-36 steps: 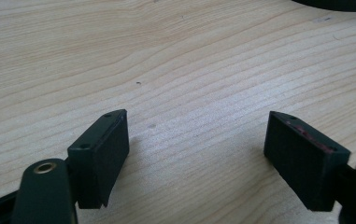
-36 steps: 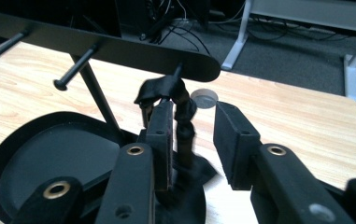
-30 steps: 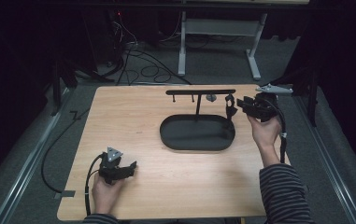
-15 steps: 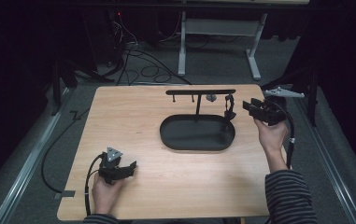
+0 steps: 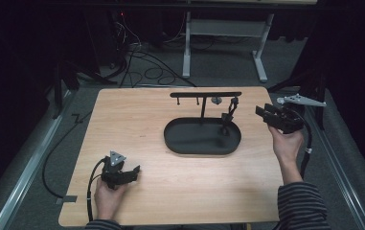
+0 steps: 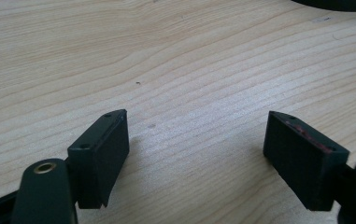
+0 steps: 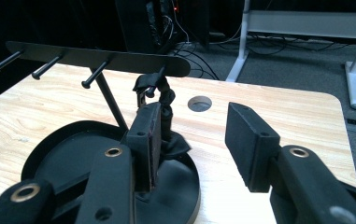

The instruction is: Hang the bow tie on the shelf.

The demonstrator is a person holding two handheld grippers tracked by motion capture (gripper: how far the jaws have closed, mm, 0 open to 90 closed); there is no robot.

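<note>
— Since the earlier frames, the right gripper (image 5: 262,112) has drawn back from the stand toward the table's right edge, and its jaws have just been opening with nothing between them. What does the high view give?

— A black stand (image 5: 205,94) with a crossbar of pegs over an oval tray (image 5: 180,143). One dark cord-like item (image 5: 229,115) hangs from the peg at the bar's right end, its lower end reaching down to the tray. The right gripper sits apart from it, to the right. The left gripper (image 5: 134,170) rests low at the table's (image 5: 137,115) near left corner, well apart from the stand.

— And the left gripper view?

— Its two pads stand wide apart over bare wood; it holds nothing.

— The right gripper view?

— The jaws are spread and empty. Past them the hanging item (image 7: 164,100) dangles from its peg, with three bare pegs (image 7: 94,74) further along the bar.

— So what does the release mean?

— By the look of it, the hanging step is finished: the item stays on the peg by itself. The retreat reads as clearing away, perhaps to fetch something for a free peg.
</note>
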